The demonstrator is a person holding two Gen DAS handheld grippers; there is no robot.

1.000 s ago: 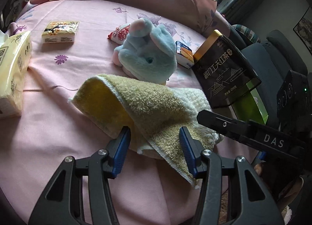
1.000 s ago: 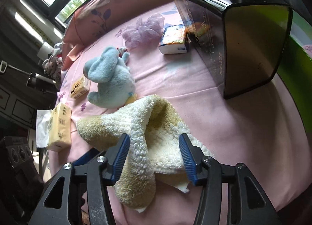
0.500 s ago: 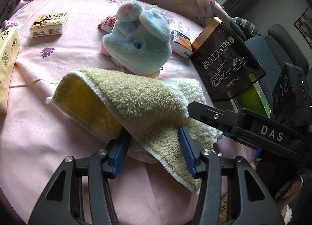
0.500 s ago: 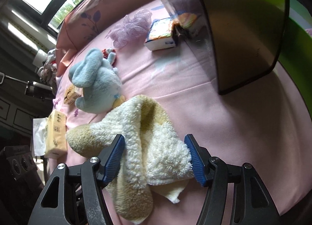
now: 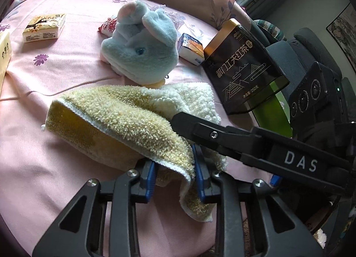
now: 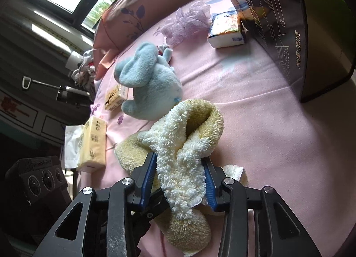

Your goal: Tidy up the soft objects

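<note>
A yellow-and-cream fluffy towel [image 5: 124,119] lies bunched on the pink bed; it also shows in the right wrist view [image 6: 189,136]. My left gripper [image 5: 175,174] is shut on the towel's near yellow edge. My right gripper [image 6: 180,179] is shut on the towel's cream part, and its black arm [image 5: 255,145] crosses the left wrist view. A light blue plush bunny [image 5: 140,49] lies just behind the towel, touching it; it also shows in the right wrist view [image 6: 149,87]. A purple mesh bath pouf [image 6: 187,21] lies further back.
A black tea box [image 5: 242,67] stands at the right by the bed edge. Small tissue packs [image 5: 44,27] [image 5: 191,48] and a red-white pouch [image 5: 109,26] lie around the bunny. A yellow tissue pack [image 6: 93,143] sits at the left edge. Pillows line the back.
Both grippers moved in over the towel and closed on it, from open jaws to a pinch. The towel is bunched up more between them.
</note>
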